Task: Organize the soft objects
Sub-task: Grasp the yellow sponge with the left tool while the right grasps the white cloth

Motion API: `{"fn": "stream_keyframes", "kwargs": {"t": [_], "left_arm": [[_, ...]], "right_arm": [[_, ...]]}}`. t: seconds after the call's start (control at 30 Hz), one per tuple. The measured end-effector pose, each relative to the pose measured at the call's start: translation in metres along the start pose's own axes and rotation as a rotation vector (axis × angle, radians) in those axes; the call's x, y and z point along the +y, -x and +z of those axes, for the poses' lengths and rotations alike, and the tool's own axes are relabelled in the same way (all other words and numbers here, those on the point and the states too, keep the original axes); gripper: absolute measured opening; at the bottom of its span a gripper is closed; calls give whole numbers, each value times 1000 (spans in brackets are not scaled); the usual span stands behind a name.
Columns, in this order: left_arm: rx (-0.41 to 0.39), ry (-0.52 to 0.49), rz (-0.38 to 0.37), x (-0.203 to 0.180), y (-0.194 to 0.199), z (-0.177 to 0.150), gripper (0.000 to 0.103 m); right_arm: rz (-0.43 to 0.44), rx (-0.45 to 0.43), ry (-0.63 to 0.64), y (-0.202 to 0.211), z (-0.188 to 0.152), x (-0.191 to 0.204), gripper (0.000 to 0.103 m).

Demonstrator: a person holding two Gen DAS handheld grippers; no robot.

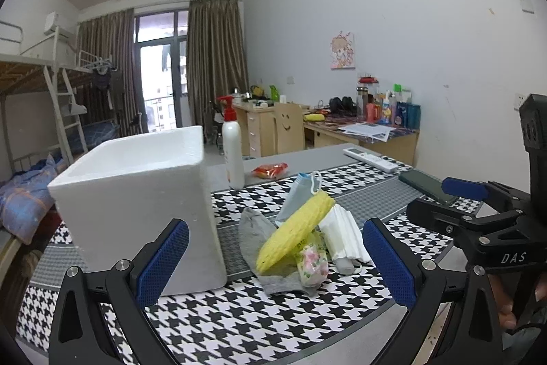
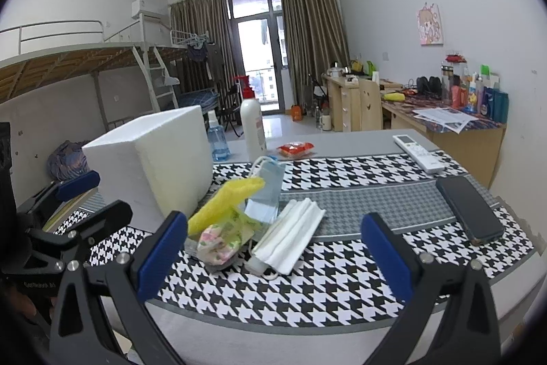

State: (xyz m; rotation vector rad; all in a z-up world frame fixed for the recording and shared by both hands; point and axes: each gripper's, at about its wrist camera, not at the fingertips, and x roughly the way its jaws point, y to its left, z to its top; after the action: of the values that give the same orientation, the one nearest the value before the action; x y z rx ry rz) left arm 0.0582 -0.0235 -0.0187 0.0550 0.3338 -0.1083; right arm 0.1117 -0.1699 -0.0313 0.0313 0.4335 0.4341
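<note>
A: Where's the pile?

B: Just ahead of the left tool (image 1: 275, 262), right of the foam box (image 1: 136, 204): yellow sponge (image 1: 294, 233) atop a grey sock (image 1: 251, 238), white masks (image 1: 343, 236) beside it.

A: Tools?

B: Both spread apart, empty; right tool (image 2: 273, 259) faces the masks.

A: Handling?

B: Probably light and squashy; pinch the sponge mid-length.

Your left gripper (image 1: 275, 262) is a black frame of angular, ribbed arms with triangular cut-outs, joined by round silver screws. Each of its fingers (image 1: 162, 260) carries a blue pad with a fine dimpled texture. Your right gripper (image 2: 273, 259) is built the same: black arms, silver screws, blue textured pads. Seen from the left camera, its side bears white letters "DAS" on the black body. Your right hand (image 1: 512, 310) shows bare brownish skin.
</note>
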Motion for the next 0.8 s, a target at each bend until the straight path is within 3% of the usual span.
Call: {"fn": "stream_keyframes", "kwargs": {"t": [0.8], "left_arm": [[110,-61,-44,-18,-66,-1,102]], "right_arm": [[-20,132,-36,-49,-10,-29,102]]}}
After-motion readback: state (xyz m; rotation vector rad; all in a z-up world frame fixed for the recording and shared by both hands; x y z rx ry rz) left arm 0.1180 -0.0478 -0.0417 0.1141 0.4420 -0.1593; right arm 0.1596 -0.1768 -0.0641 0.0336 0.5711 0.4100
